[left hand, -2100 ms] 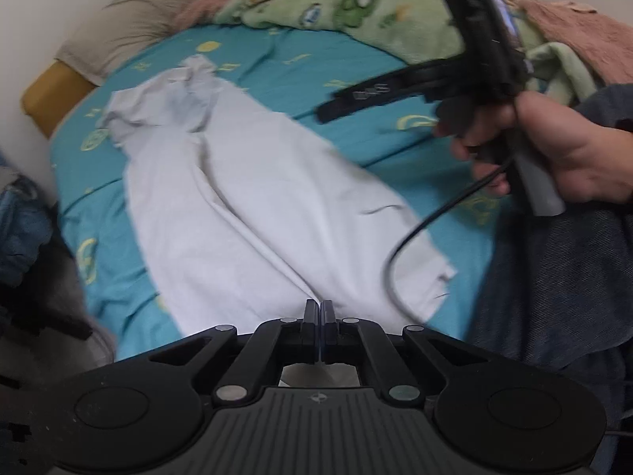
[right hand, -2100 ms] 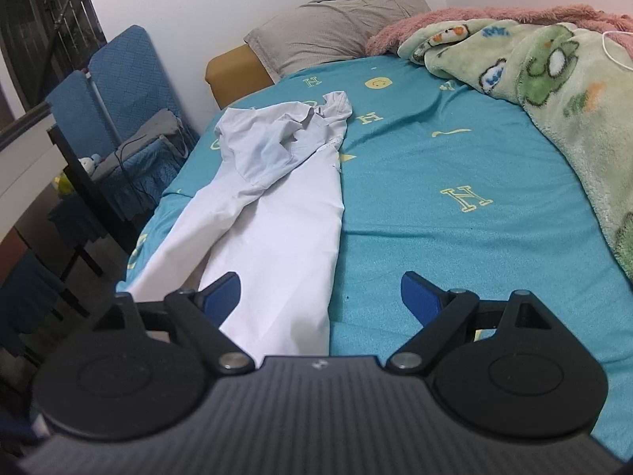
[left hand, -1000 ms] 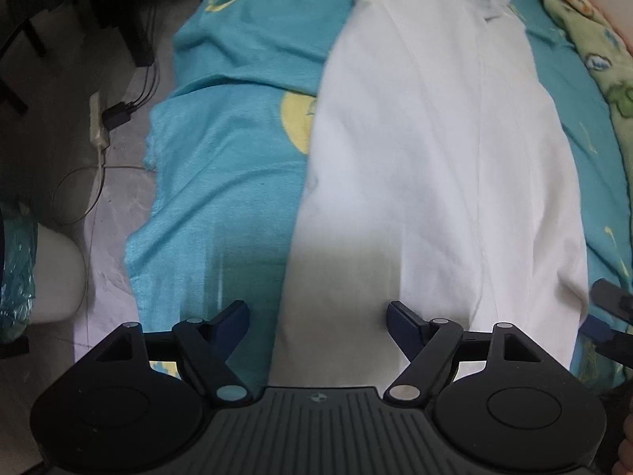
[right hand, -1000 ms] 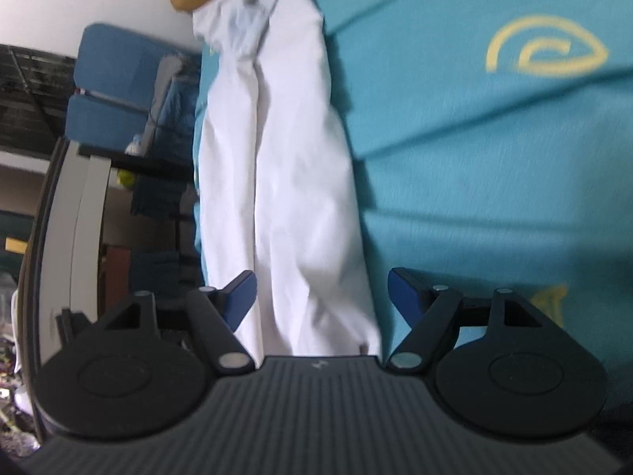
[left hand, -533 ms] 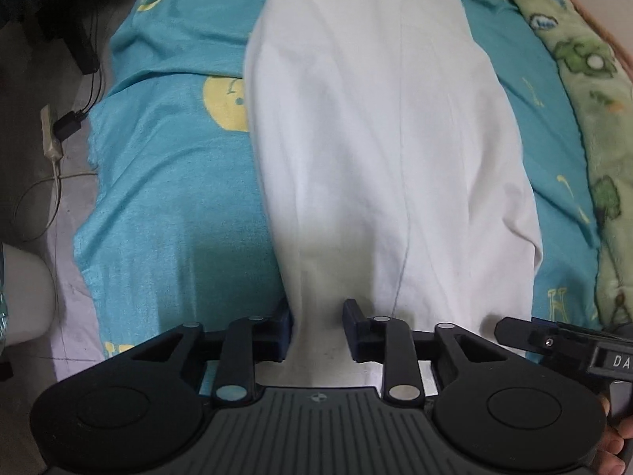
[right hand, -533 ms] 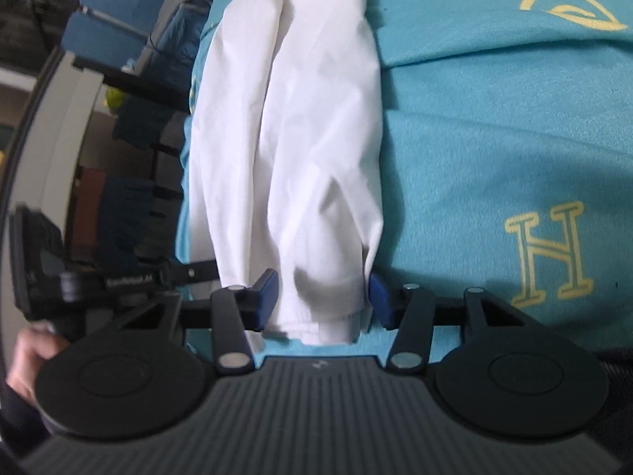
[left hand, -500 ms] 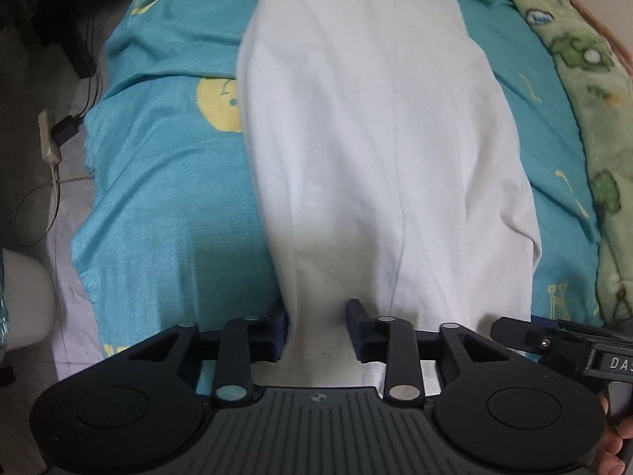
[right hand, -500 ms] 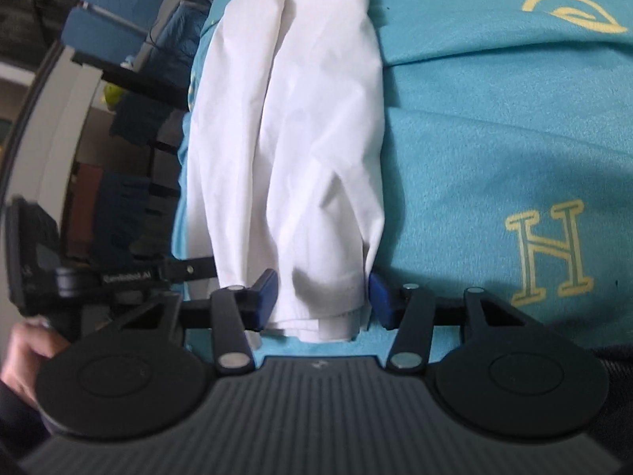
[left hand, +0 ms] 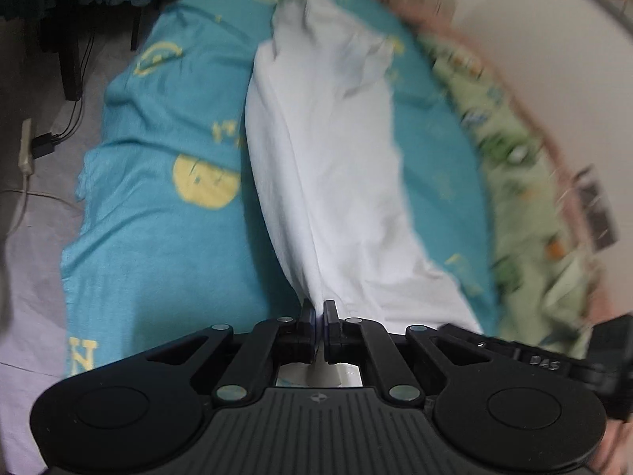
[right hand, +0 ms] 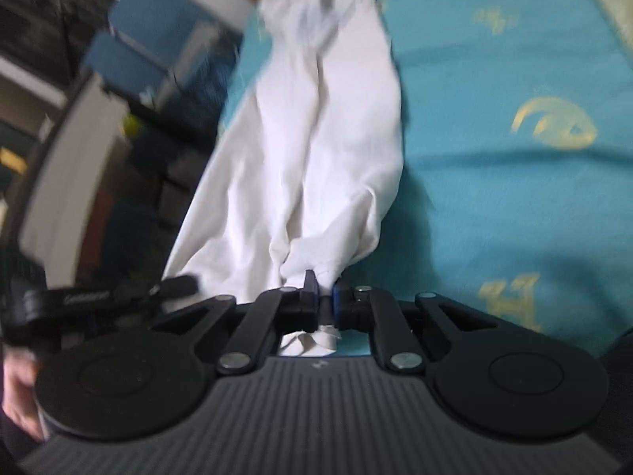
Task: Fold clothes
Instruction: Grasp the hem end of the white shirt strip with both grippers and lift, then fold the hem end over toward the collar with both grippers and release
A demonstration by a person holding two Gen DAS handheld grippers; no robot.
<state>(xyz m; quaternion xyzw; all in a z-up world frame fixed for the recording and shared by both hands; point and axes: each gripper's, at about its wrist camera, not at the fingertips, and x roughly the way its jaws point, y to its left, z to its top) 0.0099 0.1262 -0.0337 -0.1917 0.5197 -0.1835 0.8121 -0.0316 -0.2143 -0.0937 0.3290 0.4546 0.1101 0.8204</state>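
Note:
A long white garment [left hand: 328,166] lies lengthwise on the teal bed sheet [left hand: 158,217], its crumpled far end near the pillows. My left gripper [left hand: 319,312] is shut on the garment's near hem at its left corner and lifts it. In the right wrist view the garment [right hand: 316,150] bunches toward my right gripper [right hand: 324,283], which is shut on the hem's right corner. The right gripper also shows in the left wrist view [left hand: 546,360], and the left gripper shows in the right wrist view [right hand: 95,301]. Both views are blurred.
A green patterned blanket [left hand: 514,166] lies along the bed's right side. Floor with cables and a power strip [left hand: 27,150] is left of the bed. Blue chairs [right hand: 158,39] and dark furniture stand beside the bed.
Both grippers have closed fully on the near hem and lifted it, so the garment now bunches and rises toward them. Both cameras have tilted up toward the head of the bed.

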